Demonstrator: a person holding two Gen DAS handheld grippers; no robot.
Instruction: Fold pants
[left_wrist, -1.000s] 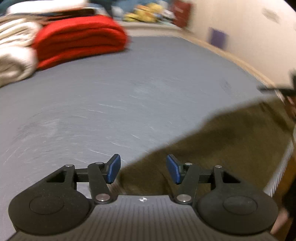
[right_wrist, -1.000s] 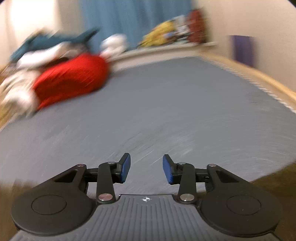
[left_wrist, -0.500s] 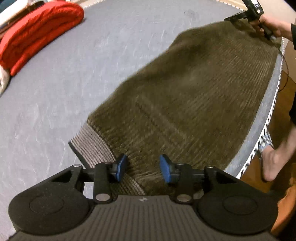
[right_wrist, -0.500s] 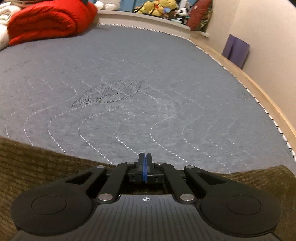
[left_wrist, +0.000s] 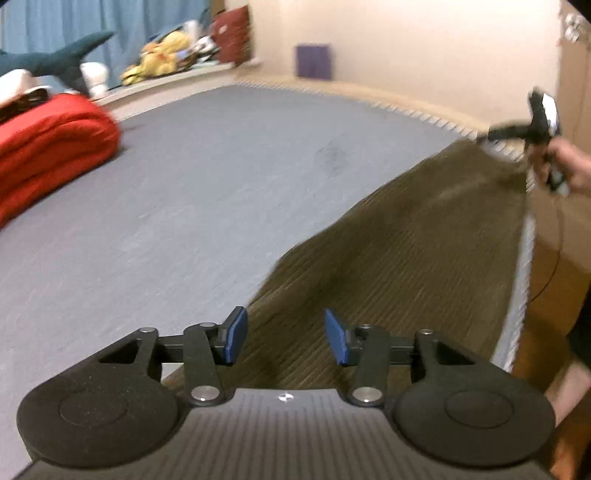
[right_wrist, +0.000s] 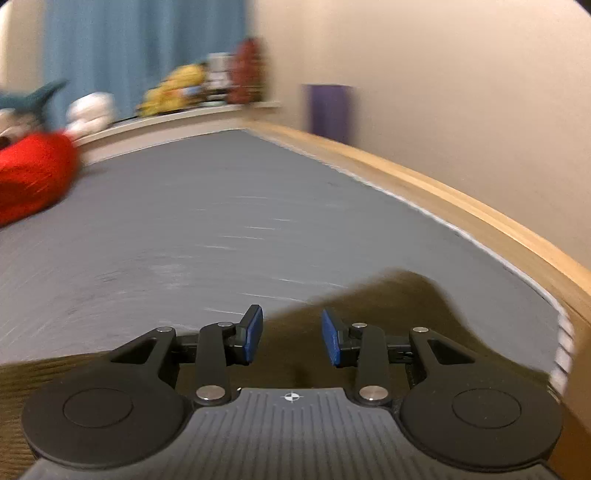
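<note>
Along the near edge of the bed (left_wrist: 207, 192), the olive corduroy pants (left_wrist: 406, 258) lie spread flat on the grey cover, running toward the bed's right corner. My left gripper (left_wrist: 282, 338) hangs over their left end, jaws partly apart, nothing pinched; they have just closed a little. My right gripper (right_wrist: 291, 339) sits above the other end, jaws just reopened, apparently clear of the cloth, though blur hampers this view. A red folded blanket (left_wrist: 48, 147) rests at the far left.
</note>
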